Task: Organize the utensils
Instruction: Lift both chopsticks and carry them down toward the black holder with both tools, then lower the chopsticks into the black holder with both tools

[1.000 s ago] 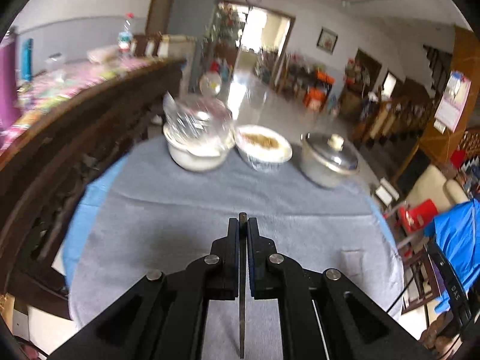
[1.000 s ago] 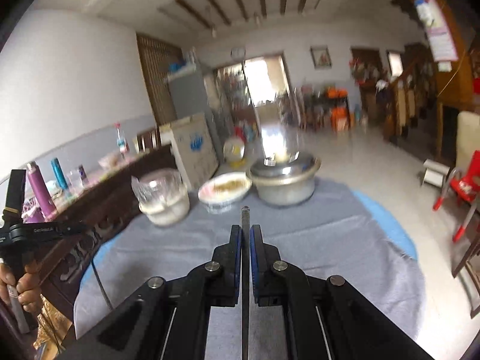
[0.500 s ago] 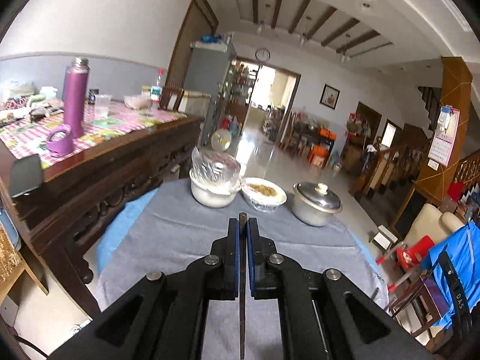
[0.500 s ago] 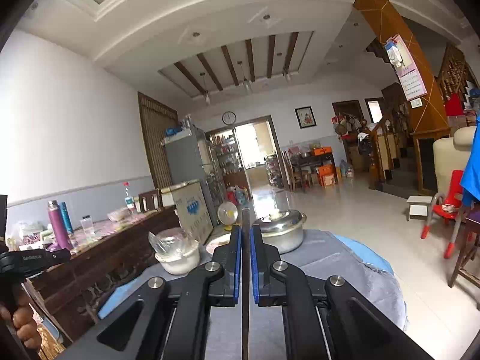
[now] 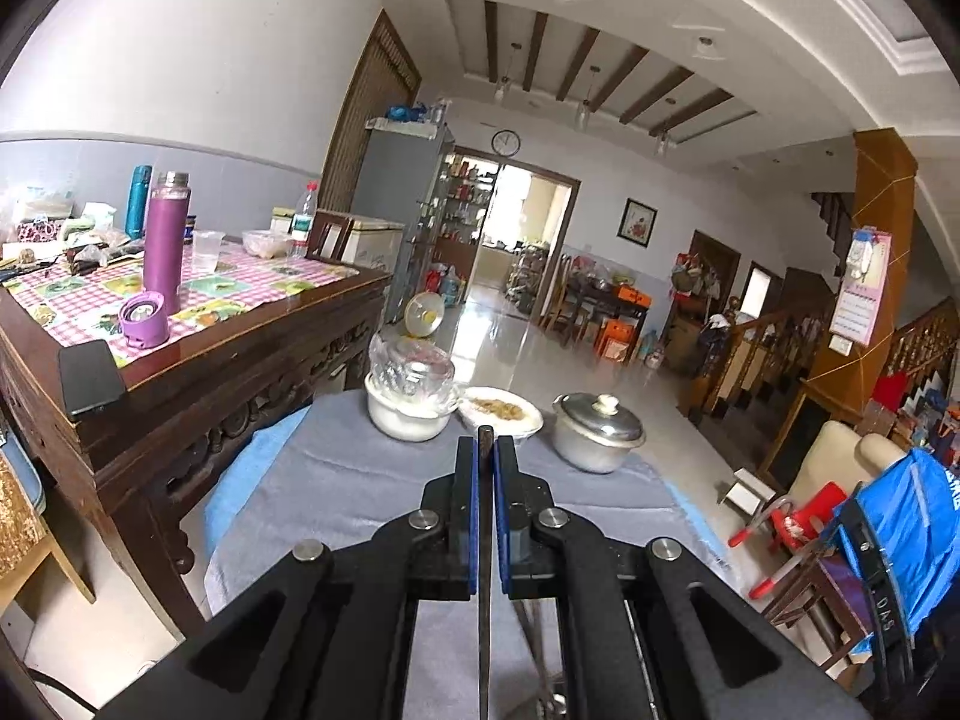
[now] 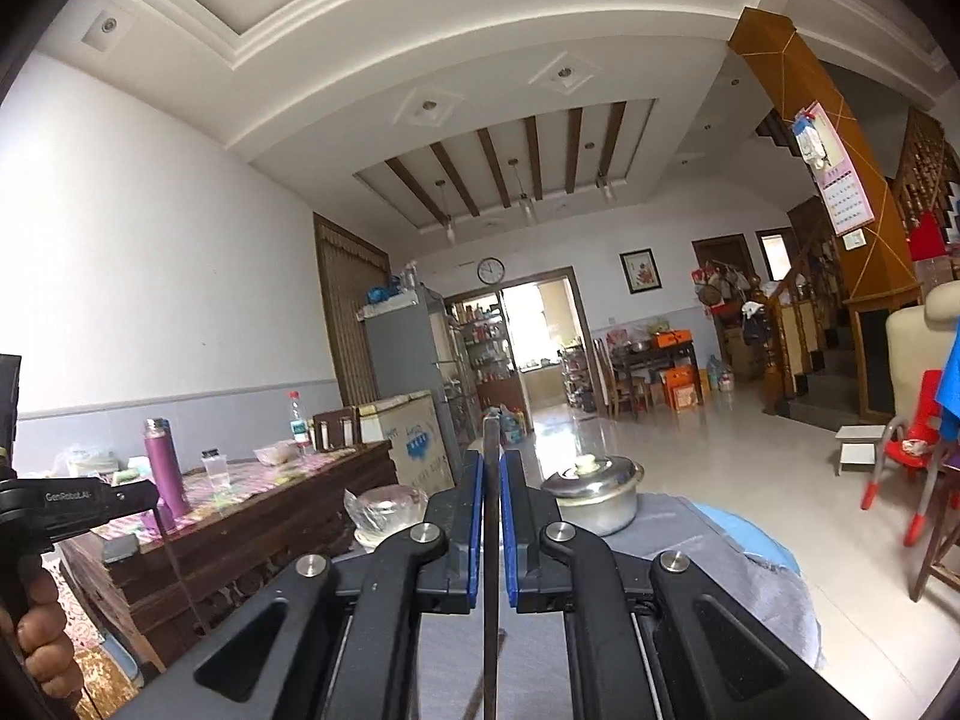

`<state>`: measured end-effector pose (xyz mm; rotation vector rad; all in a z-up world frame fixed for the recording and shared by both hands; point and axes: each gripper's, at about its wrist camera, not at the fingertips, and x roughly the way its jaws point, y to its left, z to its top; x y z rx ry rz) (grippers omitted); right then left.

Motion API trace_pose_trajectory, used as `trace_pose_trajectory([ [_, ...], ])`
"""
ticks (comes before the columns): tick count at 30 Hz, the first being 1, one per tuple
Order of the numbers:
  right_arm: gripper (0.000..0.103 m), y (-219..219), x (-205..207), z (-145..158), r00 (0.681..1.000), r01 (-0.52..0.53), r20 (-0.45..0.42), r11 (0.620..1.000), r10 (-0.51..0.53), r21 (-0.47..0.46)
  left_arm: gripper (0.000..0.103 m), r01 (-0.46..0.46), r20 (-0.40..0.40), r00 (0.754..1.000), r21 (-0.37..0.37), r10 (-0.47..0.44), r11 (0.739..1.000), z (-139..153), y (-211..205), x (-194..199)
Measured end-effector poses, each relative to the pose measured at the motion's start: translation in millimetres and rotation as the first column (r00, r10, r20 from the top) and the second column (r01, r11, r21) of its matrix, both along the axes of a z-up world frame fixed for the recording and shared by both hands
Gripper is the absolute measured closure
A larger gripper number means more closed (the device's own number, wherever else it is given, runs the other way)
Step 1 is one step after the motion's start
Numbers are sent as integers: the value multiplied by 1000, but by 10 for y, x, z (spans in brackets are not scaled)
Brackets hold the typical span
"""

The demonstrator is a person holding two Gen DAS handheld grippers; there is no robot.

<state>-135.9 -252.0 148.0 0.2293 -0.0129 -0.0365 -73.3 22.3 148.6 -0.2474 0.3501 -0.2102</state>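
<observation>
The left tool [image 5: 485, 462] was closed on a thin dark metal strip [image 5: 483, 570], seemingly a utensil seen edge-on, its end poking out past the blue pads at lower centre of the frame. The right tool [image 6: 492, 480] was likewise shut on a similar strip [image 6: 491, 576], so each hand seemed to carry one piece; which kind of utensil cannot be told. Both were probably pinched along the tool's axis so they would stay steady while being carried.

On the grey cloth of the table [image 5: 336, 498], in the middle of the left view, stood a white bowl [image 5: 403, 417] under crinkled plastic, a shallow dish of food [image 5: 501, 411] and a lidded metal pot [image 5: 597, 432], grouped at the far edge, likely leaving the near cloth free for laying pieces out. More metal handles showed faintly beneath the left tool at the bottom edge.

Compared with a second earlier, both views had tilted upward: the table filled far less of each frame, the ceiling far more, and the dishes sat lower and smaller. The grips were unchanged.
</observation>
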Motion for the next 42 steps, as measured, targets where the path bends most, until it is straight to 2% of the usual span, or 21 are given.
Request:
trace_pose_trajectory([
  [9,97,100,-186,145,997,-35,70,999,34,16,98,54,57,997,-35,-52,998,228,-63,-223],
  [16,97,179,-220,103,994,-71,91,997,67,40,98,72,65,995,-46,-69,996,243,-186,-265],
  [28,97,273,-53,-149,996,-87,32,995,86,38,98,85,25,996,-35,-84,996,34,-423,-150],
  [42,96,293,55,-243,995,-101,-9,994,101,47,98,69,-16,998,12,-68,998,-111,-581,-28],
])
